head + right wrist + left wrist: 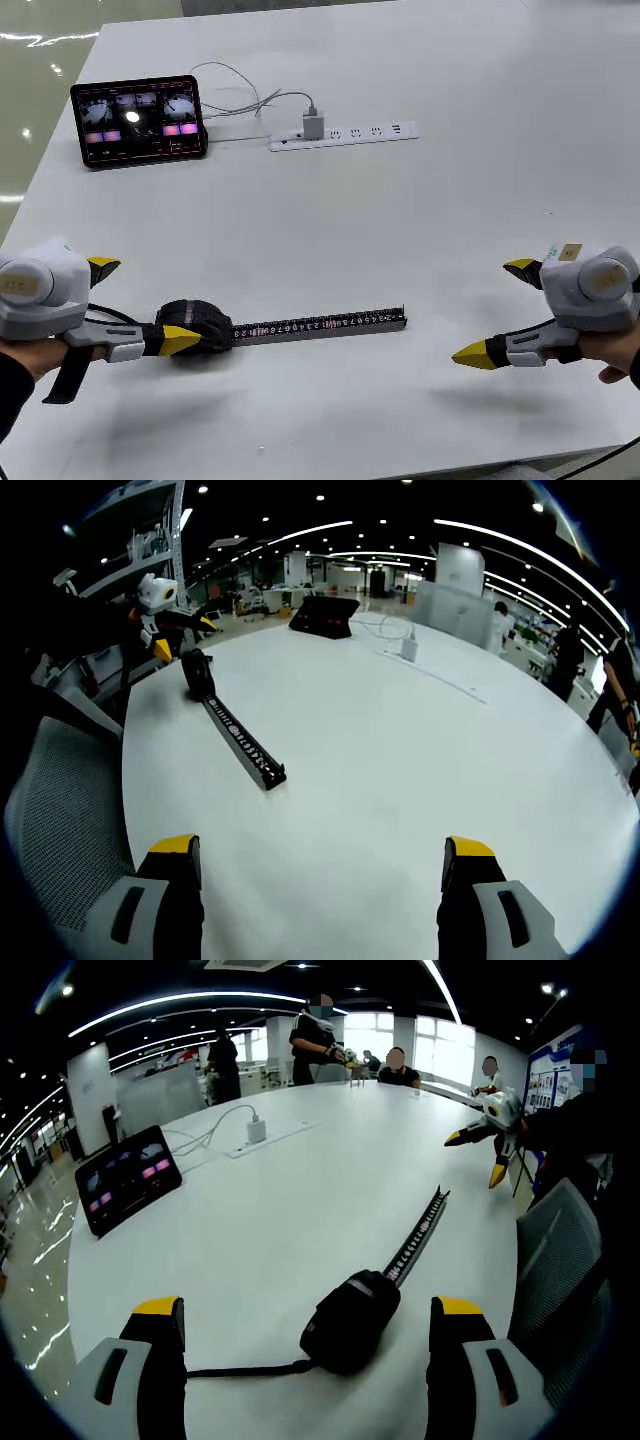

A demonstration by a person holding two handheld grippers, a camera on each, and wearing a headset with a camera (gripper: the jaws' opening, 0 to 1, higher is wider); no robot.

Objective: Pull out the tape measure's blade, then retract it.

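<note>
Holds the left gripper [140, 302] low at the near left of the white table [400, 230], jaws spread wide and pinching nothing. Frames the tape measure's black case [195, 322] between those jaws in the left gripper view, clear of both, with the near yellow tip overlapping the case in the head view and contact there impossible to judge. Has the blade [320, 324] drawn out of the case, lying flat on the table and running rightward to its hooked end [401, 318]. Holds the right gripper [496, 310] over the near right of the table, jaws likewise spread and empty, well apart from the hooked end. Farther back, places a lit tablet [140, 120] beside a power strip [350, 133], with a charger [313, 127] plugged in and a cable [240, 95] looping toward the tablet.
</note>
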